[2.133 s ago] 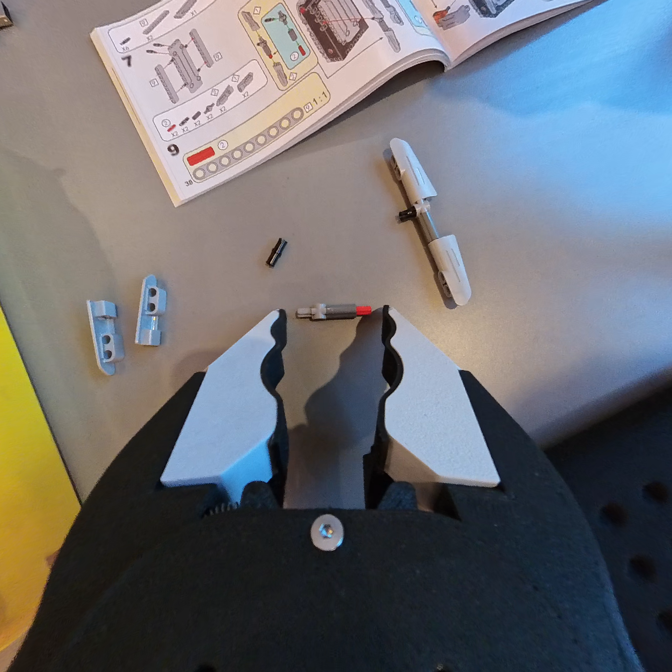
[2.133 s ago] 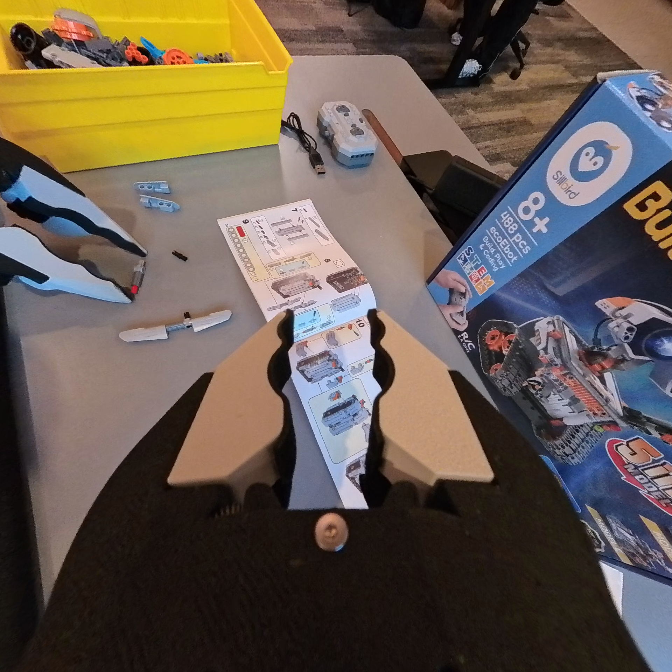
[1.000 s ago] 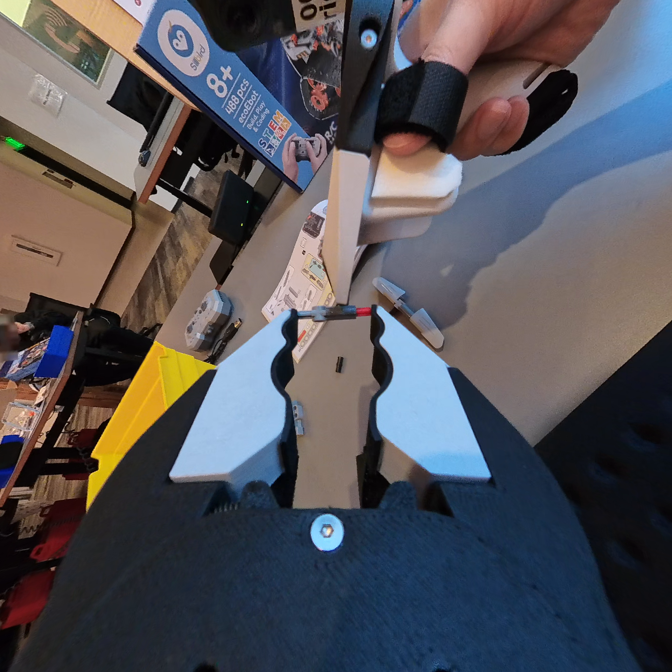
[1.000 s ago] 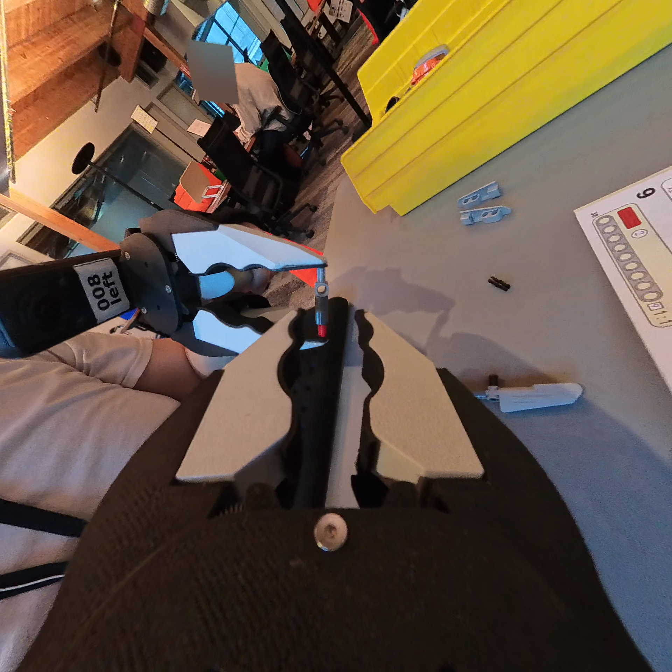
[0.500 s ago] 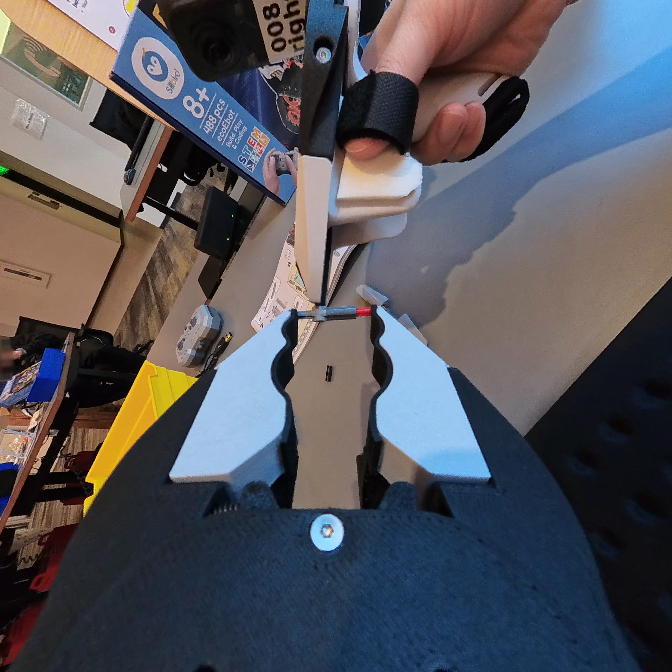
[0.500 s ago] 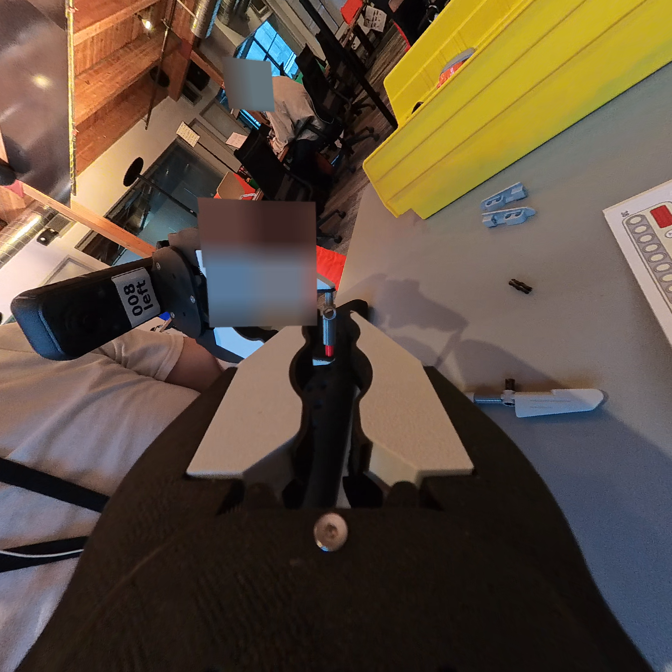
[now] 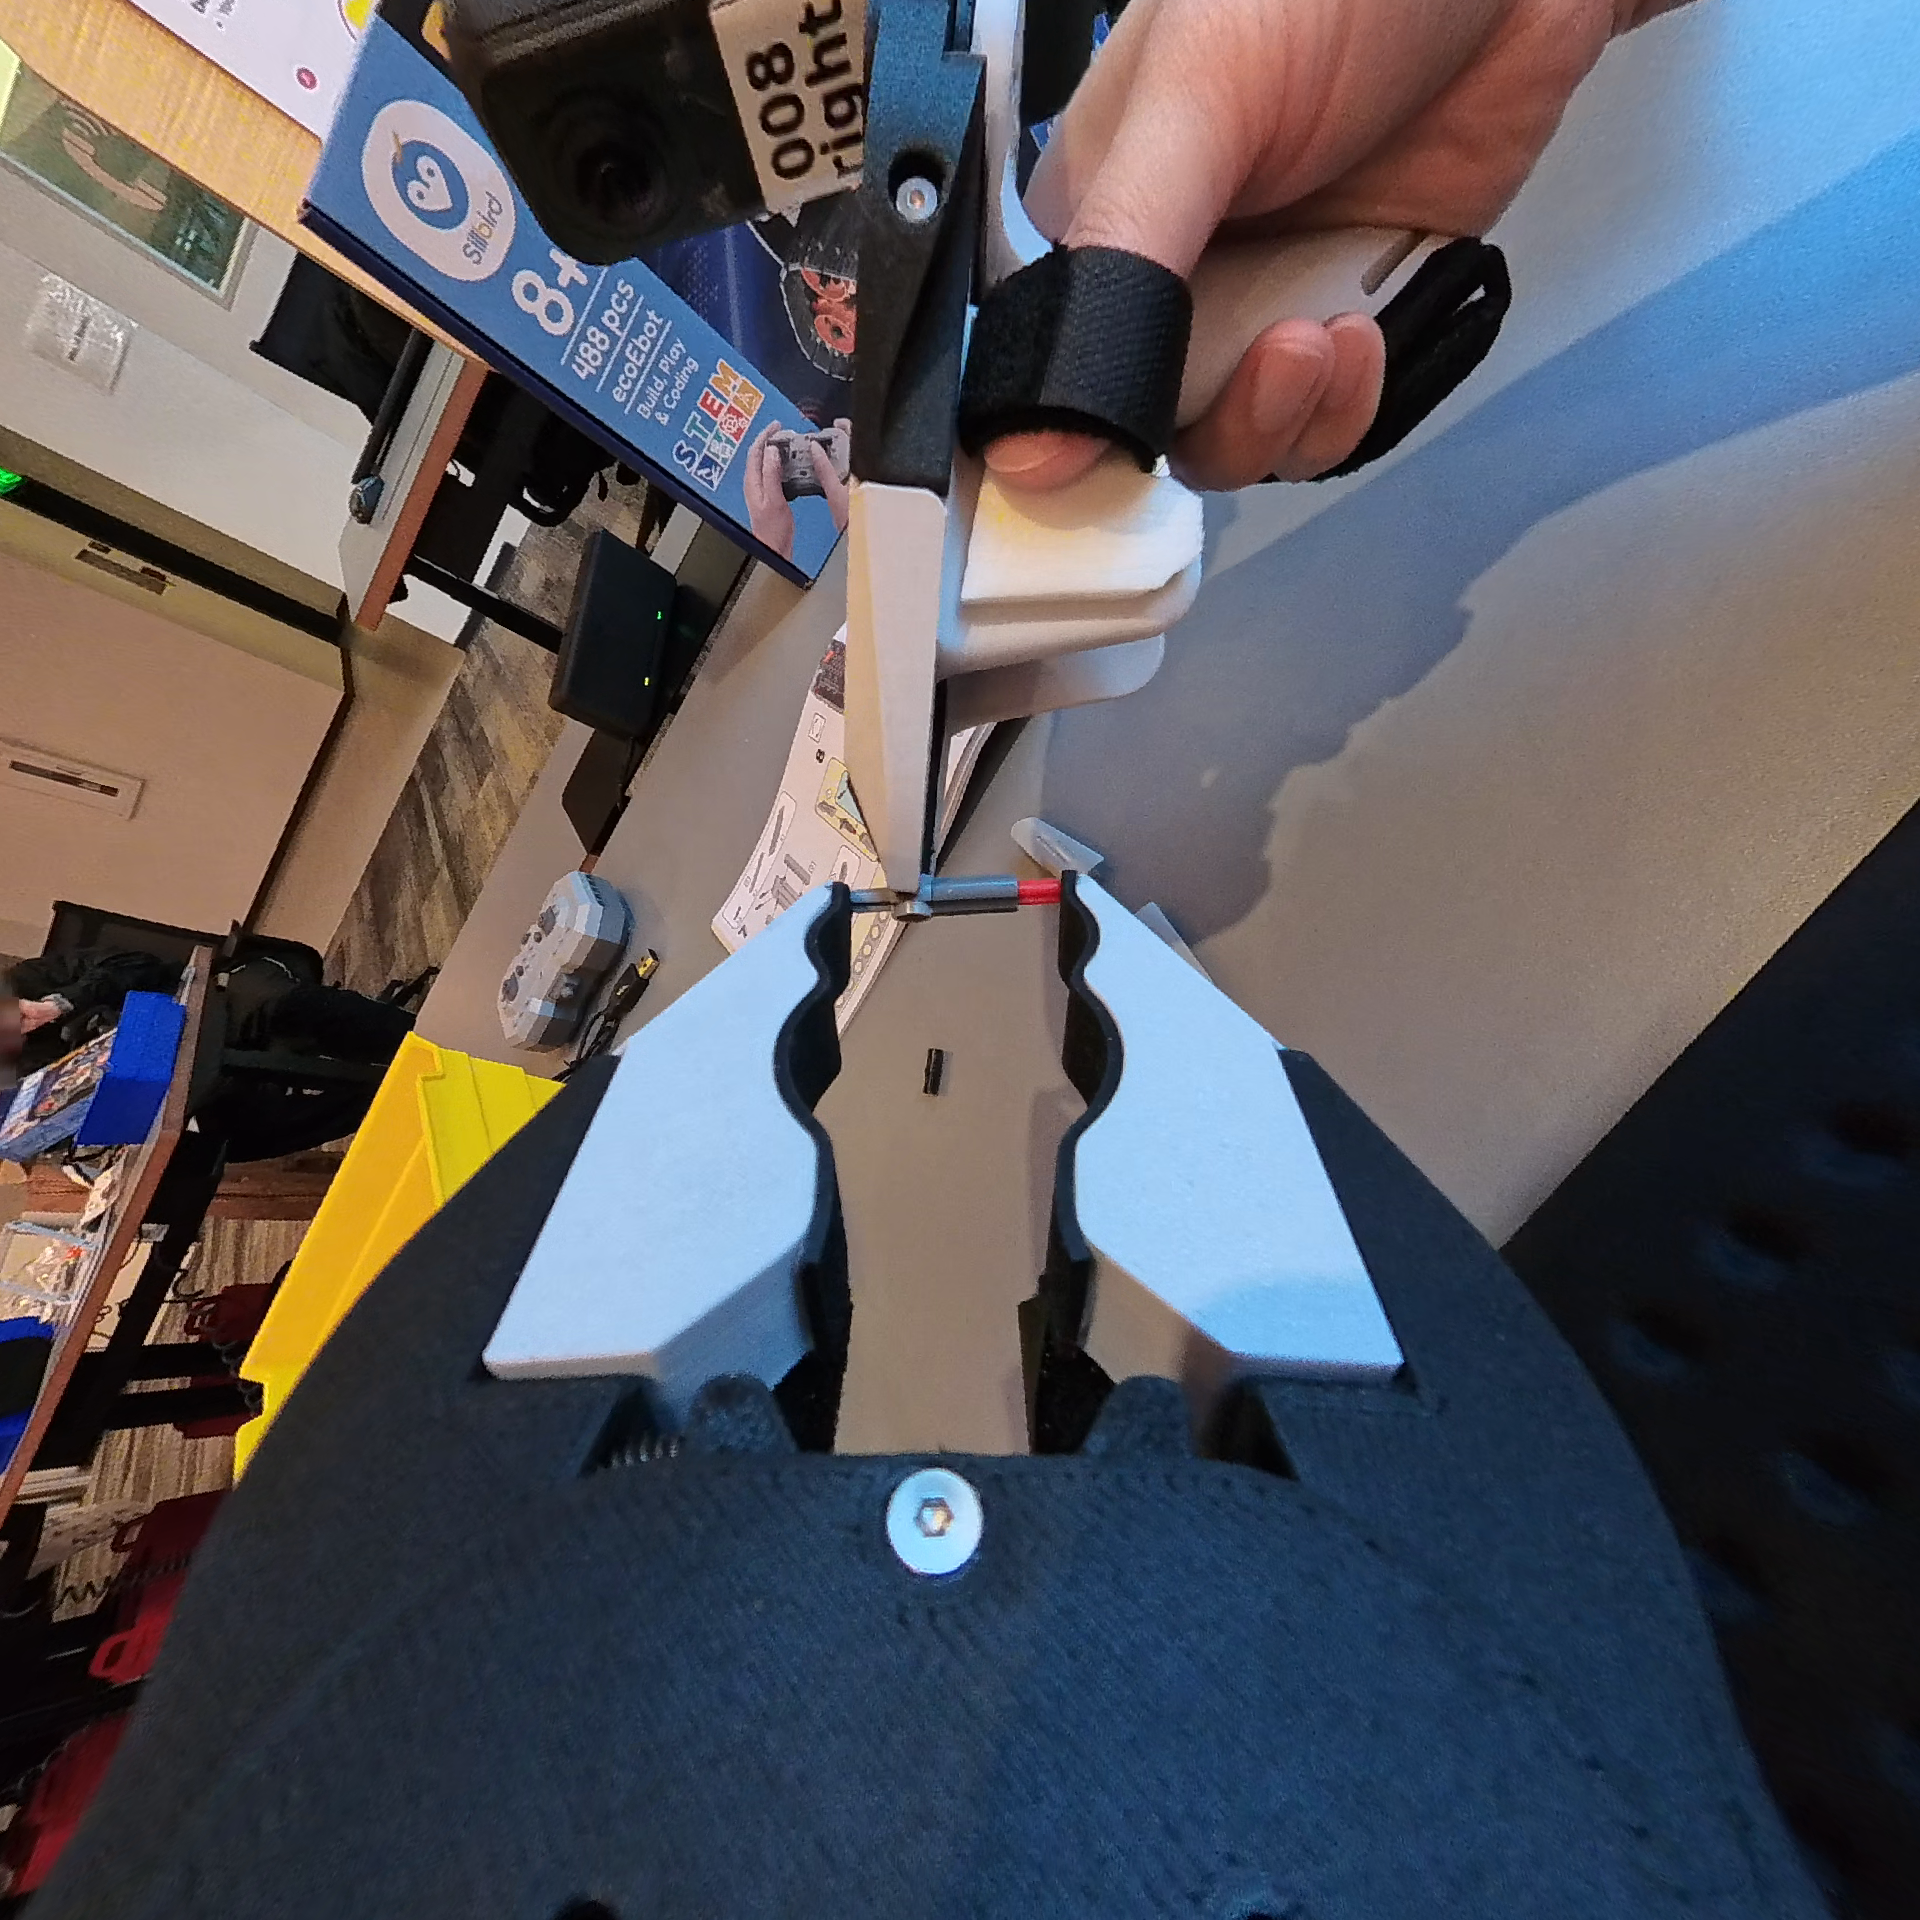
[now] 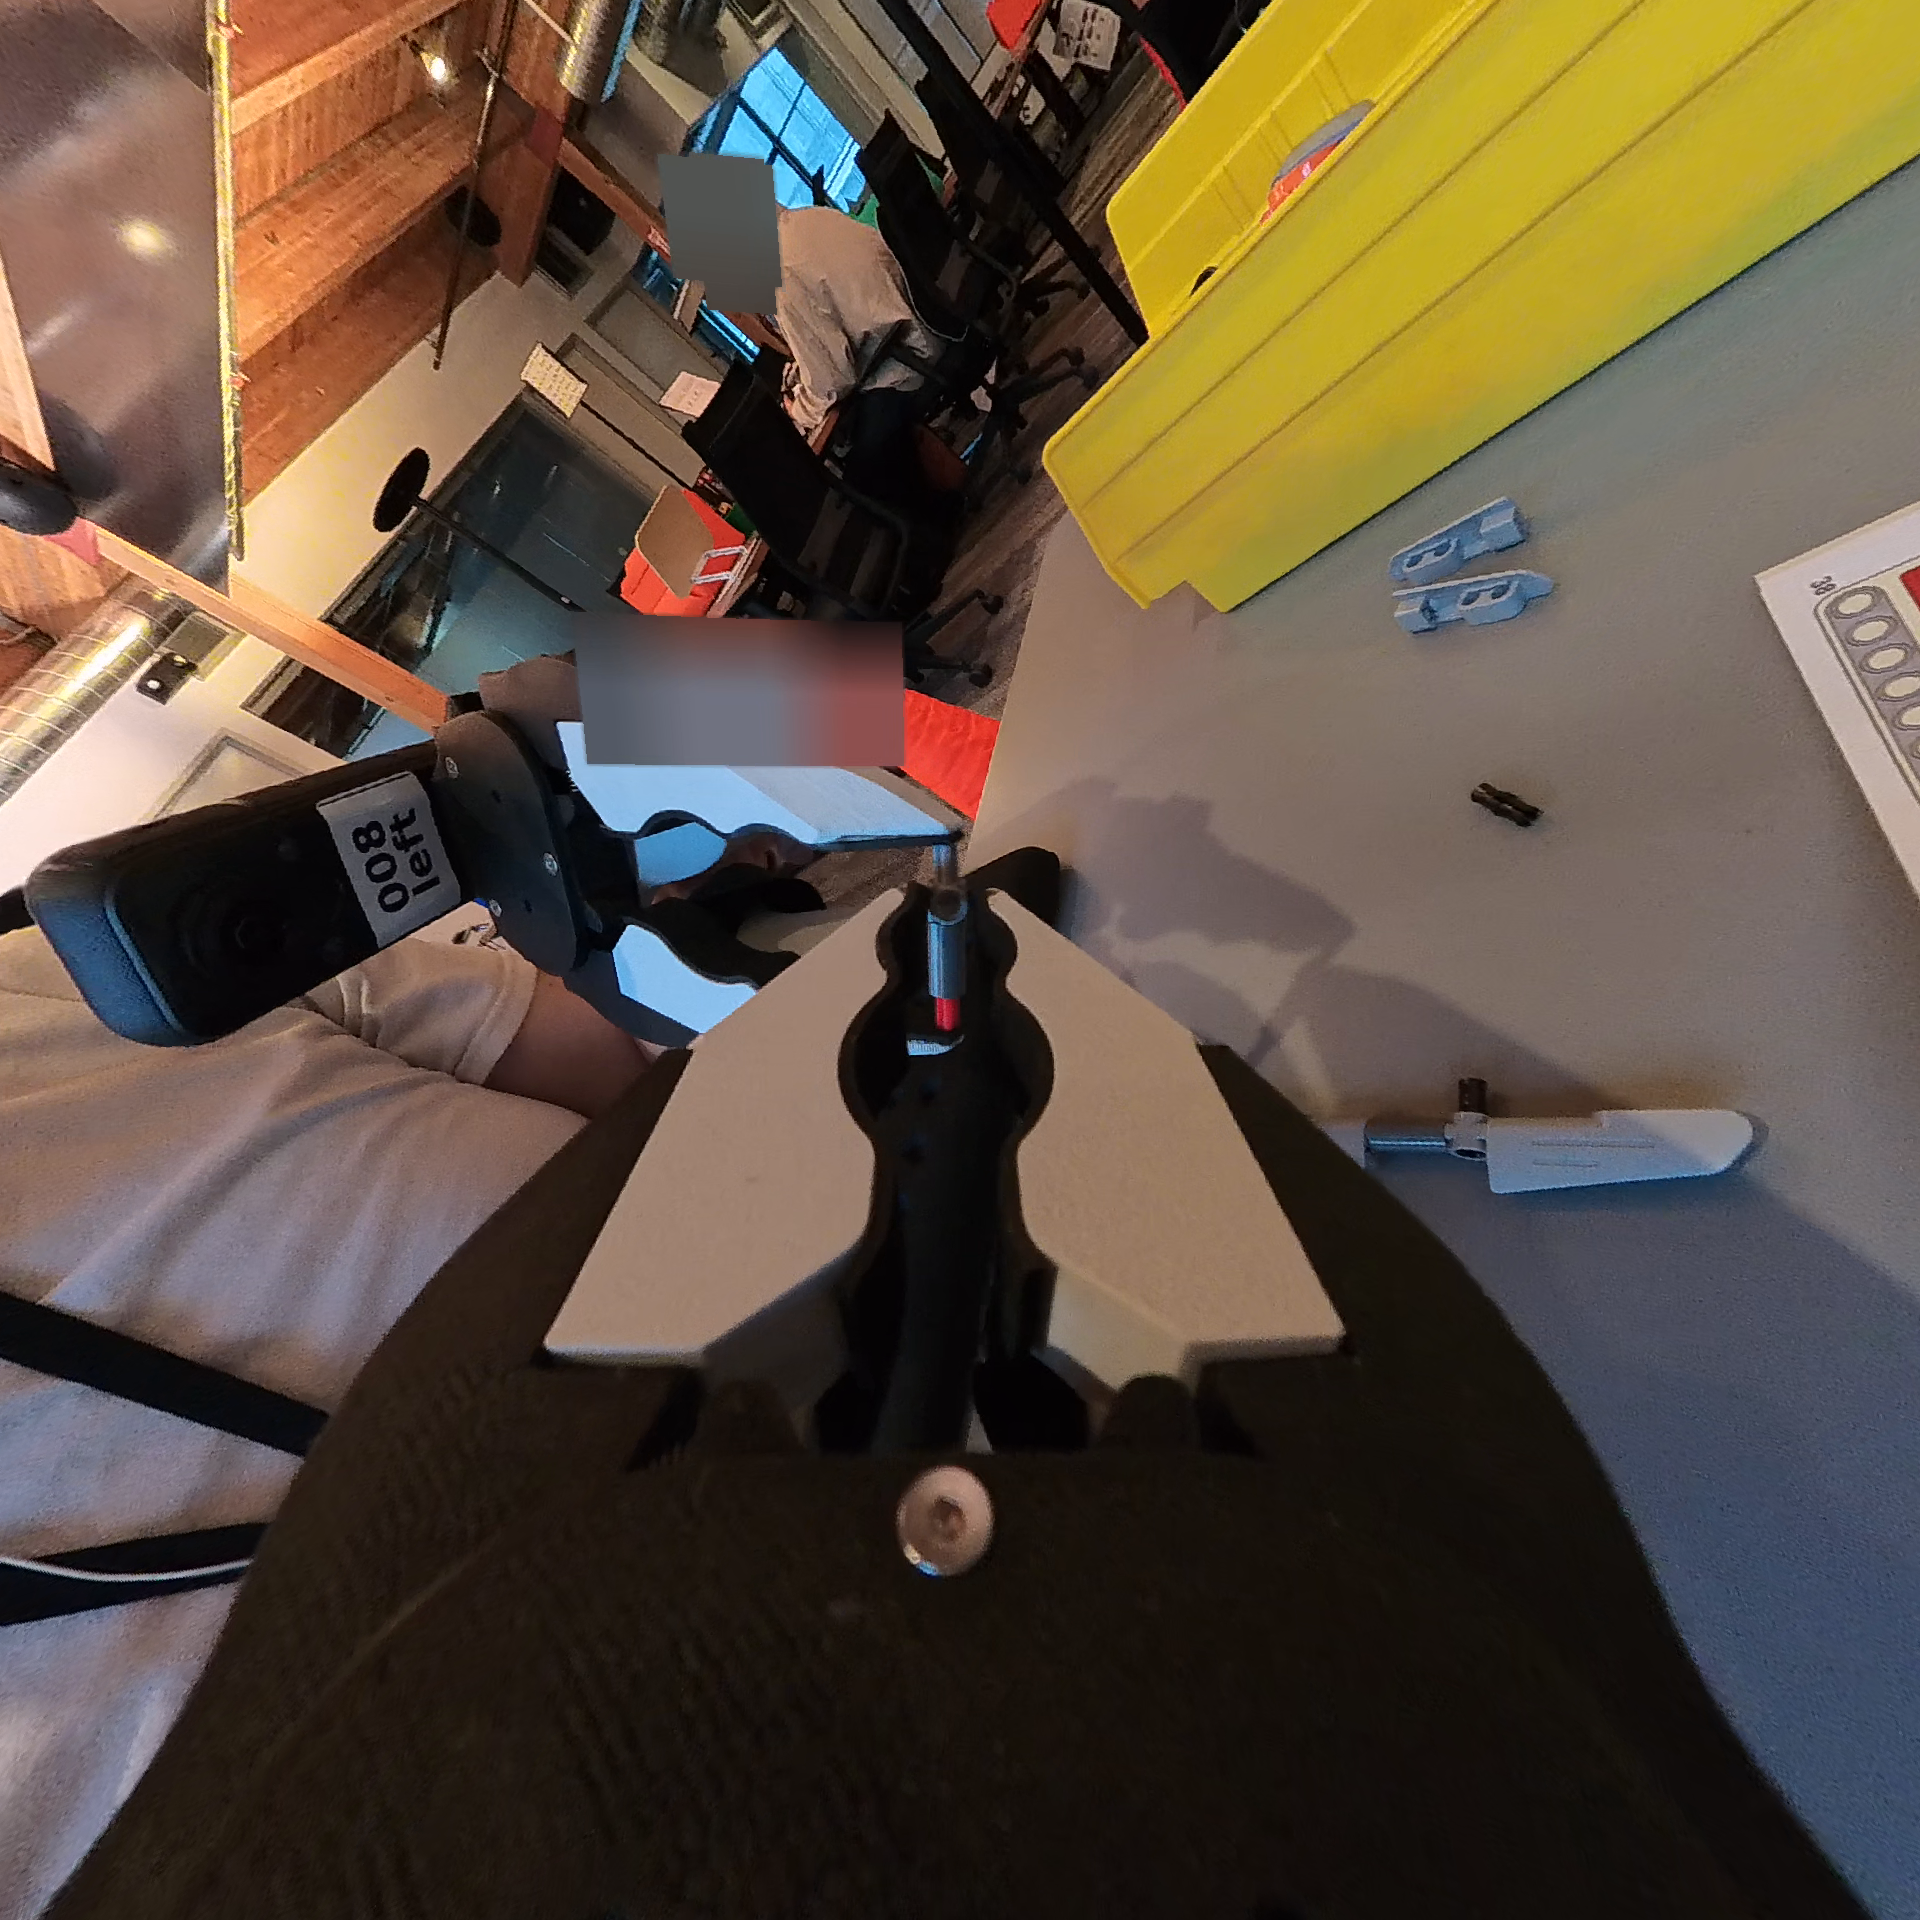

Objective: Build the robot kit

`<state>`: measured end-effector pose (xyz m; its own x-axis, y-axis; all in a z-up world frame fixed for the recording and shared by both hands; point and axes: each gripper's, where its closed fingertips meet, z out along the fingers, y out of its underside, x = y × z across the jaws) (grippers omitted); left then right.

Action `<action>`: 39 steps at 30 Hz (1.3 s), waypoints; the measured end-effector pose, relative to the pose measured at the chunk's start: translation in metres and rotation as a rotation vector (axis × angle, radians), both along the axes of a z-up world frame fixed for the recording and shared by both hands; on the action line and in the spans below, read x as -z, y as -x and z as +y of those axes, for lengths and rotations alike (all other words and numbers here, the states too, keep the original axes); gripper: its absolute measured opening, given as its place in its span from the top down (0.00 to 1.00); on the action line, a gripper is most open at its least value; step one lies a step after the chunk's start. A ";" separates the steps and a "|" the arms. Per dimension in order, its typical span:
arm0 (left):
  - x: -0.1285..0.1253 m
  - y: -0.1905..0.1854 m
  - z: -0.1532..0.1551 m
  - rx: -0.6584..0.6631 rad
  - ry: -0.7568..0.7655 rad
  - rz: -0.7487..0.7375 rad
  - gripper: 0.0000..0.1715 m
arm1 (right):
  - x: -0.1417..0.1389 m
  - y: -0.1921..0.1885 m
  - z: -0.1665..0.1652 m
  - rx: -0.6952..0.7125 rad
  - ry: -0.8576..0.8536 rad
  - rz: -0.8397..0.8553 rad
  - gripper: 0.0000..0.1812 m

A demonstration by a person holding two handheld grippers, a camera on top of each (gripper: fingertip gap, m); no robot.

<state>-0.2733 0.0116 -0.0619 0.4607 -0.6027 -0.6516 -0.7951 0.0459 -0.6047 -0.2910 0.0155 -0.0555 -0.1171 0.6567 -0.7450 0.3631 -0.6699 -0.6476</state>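
Left claw (image 7: 951, 899) gripping axle (image 7: 977, 894) endwise, crosswise

sticker, right: white printed sticker (image 7: 810, 104) on the black camera housing of the right gripper (image 7: 914, 878); wording not given.
sticker, left: white printed sticker (image 8: 400, 868) on the black housing of the left gripper (image 7: 951, 899).
box: blue cardboard box (image 7: 582, 343), white and coloured print.
booklet: white paper instruction booklet (image 8: 1860, 644), printed diagrams and marks.

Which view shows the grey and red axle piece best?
Left wrist view: the axle piece spans crosswise between the left gripper's fingertips, full length visible, with the right gripper pinching near its grey end. Right wrist view shows it lengthwise, foreshortened between its own fingers.
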 end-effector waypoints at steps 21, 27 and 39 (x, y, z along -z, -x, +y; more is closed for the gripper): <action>-0.008 0.032 0.003 -0.073 0.230 -0.377 0.72 | -0.034 -0.033 0.043 0.195 -0.107 0.037 0.97; 0.068 0.072 0.034 -0.193 0.493 -0.072 0.84 | -0.122 -0.107 0.054 0.423 -0.504 -0.006 0.97; 0.060 0.077 0.070 -0.181 0.561 -0.022 0.83 | -0.180 -0.179 0.047 0.616 -0.653 0.035 0.97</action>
<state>-0.3500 0.0820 -0.1219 0.5977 -0.7634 -0.2451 -0.7479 -0.4206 -0.5135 -0.1120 0.0622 0.1247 0.3800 0.9023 -0.2035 0.0344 -0.2337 -0.9717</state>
